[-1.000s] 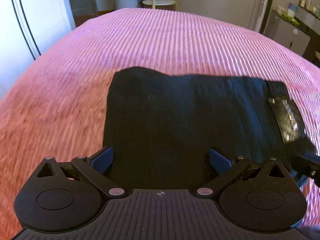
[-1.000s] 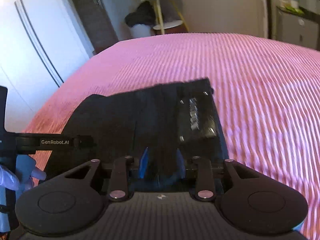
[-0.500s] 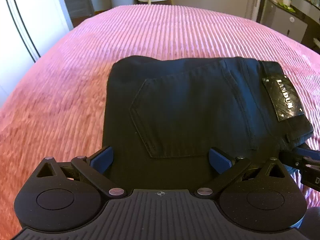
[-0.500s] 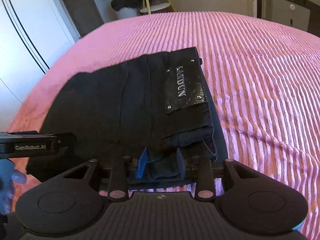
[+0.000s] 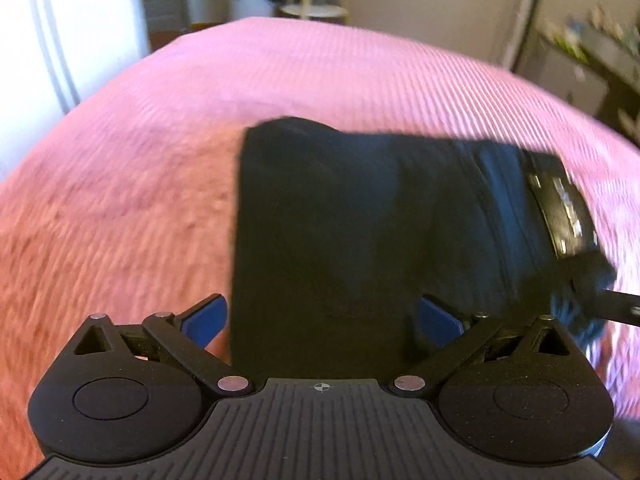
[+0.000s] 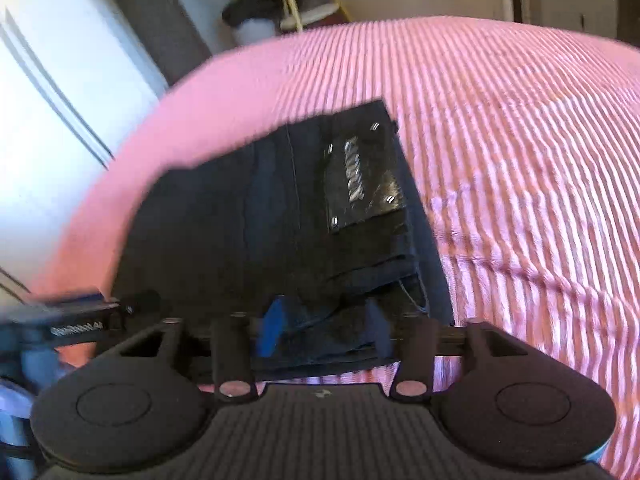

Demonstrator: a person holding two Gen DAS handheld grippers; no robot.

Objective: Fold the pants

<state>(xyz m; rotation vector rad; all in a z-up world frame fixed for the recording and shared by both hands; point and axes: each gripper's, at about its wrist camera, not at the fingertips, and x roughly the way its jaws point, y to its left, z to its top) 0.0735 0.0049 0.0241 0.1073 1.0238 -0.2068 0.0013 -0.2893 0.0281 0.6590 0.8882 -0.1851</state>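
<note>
Pants (image 6: 260, 216), folded into a thick black denim block, lie near the bed's (image 6: 520, 140) near edge: heavy, limp, grippy. Right gripper (image 6: 324, 328) has just been opening, hem corner loose between its jaws. Left gripper (image 5: 320, 316) gapes wide, holding nothing. Grip stacked edges.

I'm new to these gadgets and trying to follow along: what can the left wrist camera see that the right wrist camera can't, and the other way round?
Only the left wrist view shows the left gripper, wide open over the folded black pants. Only the right wrist view shows the right gripper, its jaws just opened around the pants' near corner, and the leather patch more clearly. Both show the pants on the pink bedspread and a white stool behind.
</note>
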